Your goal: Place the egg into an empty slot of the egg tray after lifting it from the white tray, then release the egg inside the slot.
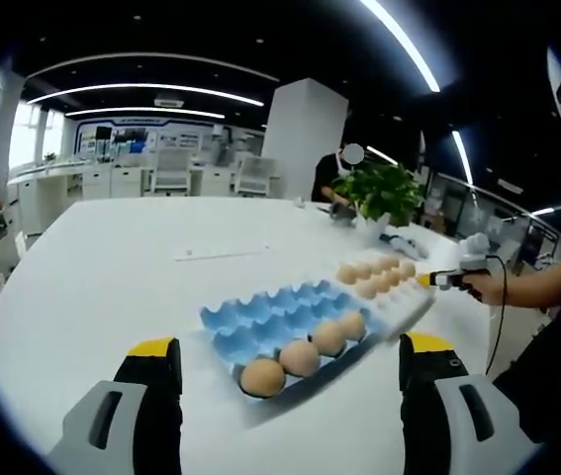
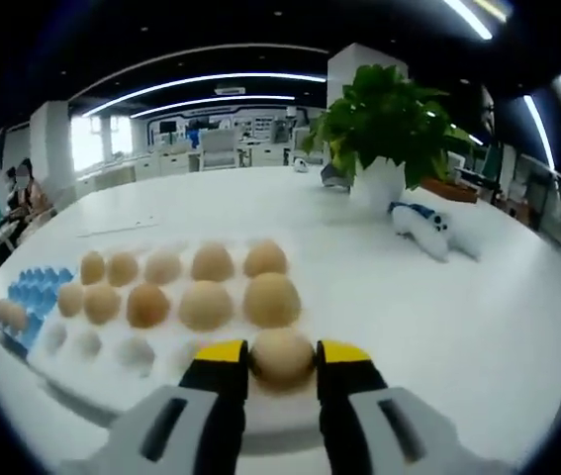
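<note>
The blue egg tray [image 1: 260, 319] lies on the white table with several brown eggs [image 1: 300, 357] along its near edge. My left gripper [image 1: 289, 346] hovers in front of it, open, jaws wide apart and holding nothing. Beyond it sits the white tray [image 1: 407, 305] with more eggs, and my right gripper [image 1: 428, 281] reaches in at its far end. In the right gripper view, my right gripper [image 2: 282, 358] is shut on a tan egg [image 2: 282, 354] at the near row of the white tray [image 2: 72, 381]. The blue egg tray [image 2: 35, 290] shows at far left.
A potted green plant [image 2: 384, 119] and a white and blue toy [image 2: 423, 230] stand on the table past the white tray. A person's hand [image 1: 488, 287] holds the right gripper. A paper strip [image 1: 223, 251] lies farther back on the table. Office desks and chairs fill the background.
</note>
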